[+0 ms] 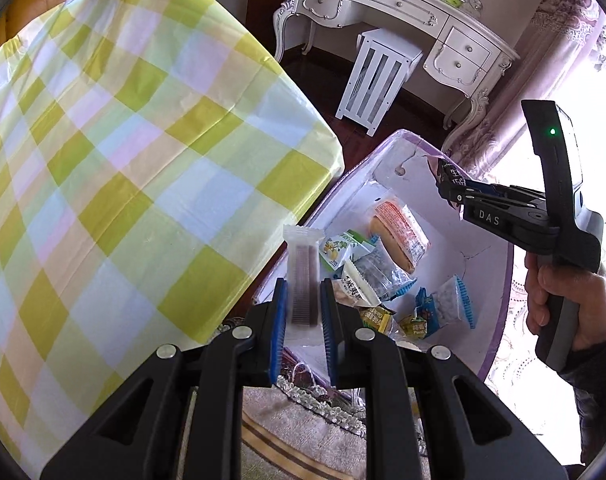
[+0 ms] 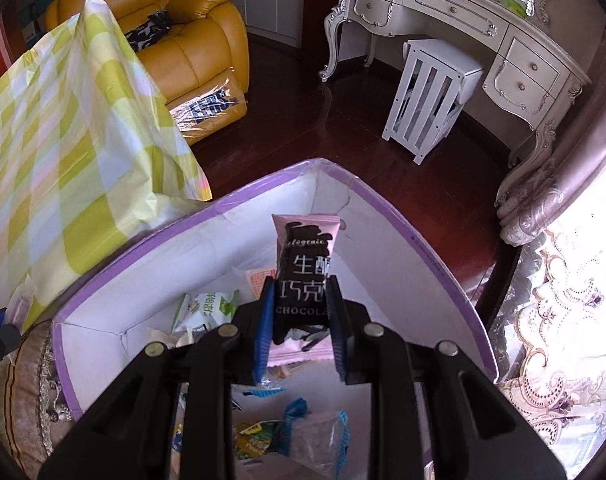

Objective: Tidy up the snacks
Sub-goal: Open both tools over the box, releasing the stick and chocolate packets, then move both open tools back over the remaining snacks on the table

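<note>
My left gripper [image 1: 303, 286] is shut on a brown wafer bar in a clear wrapper [image 1: 302, 264], which stands upright over a white box with a purple rim [image 1: 423, 216]. Several snacks lie in the box, among them a bun in an orange wrapper [image 1: 399, 236] and a blue-edged clear packet [image 1: 451, 300]. In a person's hand [image 1: 559, 300], my right gripper [image 1: 443, 184] reaches in over the box's far right side. In the right wrist view that gripper [image 2: 302, 282] is shut on a pink and black chocolate packet [image 2: 305, 264] above the same box [image 2: 207, 248].
A table under a yellow-green checked cloth [image 1: 143, 140] [image 2: 55, 140] stands against the box's left side. Beyond are dark wood floor, a white slatted stool [image 2: 431, 92], an ornate white dressing table [image 2: 463, 12], a yellow armchair [image 2: 191, 48] and patterned curtains [image 2: 563, 280] at right.
</note>
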`<state>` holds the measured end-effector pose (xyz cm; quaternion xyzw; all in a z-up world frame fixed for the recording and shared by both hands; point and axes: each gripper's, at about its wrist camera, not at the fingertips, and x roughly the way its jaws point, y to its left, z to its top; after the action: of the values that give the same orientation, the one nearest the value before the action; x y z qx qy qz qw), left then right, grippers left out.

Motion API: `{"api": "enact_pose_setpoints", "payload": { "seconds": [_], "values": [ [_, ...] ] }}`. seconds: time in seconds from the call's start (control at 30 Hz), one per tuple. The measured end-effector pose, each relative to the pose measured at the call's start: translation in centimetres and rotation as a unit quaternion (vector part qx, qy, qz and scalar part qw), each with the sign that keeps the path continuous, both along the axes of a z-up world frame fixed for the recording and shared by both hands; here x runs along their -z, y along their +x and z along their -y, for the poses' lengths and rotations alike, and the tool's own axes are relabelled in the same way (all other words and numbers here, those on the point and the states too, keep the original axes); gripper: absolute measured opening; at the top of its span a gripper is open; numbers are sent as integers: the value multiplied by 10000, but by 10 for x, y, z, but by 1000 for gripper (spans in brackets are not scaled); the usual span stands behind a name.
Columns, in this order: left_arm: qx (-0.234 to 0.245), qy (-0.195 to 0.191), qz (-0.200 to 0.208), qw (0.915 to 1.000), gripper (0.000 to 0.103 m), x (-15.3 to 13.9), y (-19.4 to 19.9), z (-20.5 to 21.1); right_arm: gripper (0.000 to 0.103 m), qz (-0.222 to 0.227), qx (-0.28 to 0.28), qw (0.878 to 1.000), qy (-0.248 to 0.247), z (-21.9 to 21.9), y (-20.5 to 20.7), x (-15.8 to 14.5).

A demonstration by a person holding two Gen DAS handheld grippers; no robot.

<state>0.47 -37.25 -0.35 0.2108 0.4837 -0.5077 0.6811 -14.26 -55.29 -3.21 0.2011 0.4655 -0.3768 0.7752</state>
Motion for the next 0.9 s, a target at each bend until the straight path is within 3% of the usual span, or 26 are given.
{"api": "enact_pose_setpoints", "payload": {
  "seconds": [0.37,0.6,0.7,0.77,0.9],
  "values": [
    [302,188,-185,9992,17,12,-7,18,29,-30,266,9996,99,20,-15,12],
    [224,100,-220,9995,18,8,-4,15,45,111,133,9998,99,10,-5,2],
    [160,31,-233,9996,28,5,0,11,47,166,48,9998,46,1,3,-7],
    [53,-30,-217,9997,47,2,4,7,47,204,-26,9998,30,-5,10,-12],
    [-130,-130,-184,9997,50,-3,15,-3,47,256,-236,9994,-2,-19,27,-22]
  ]
}}
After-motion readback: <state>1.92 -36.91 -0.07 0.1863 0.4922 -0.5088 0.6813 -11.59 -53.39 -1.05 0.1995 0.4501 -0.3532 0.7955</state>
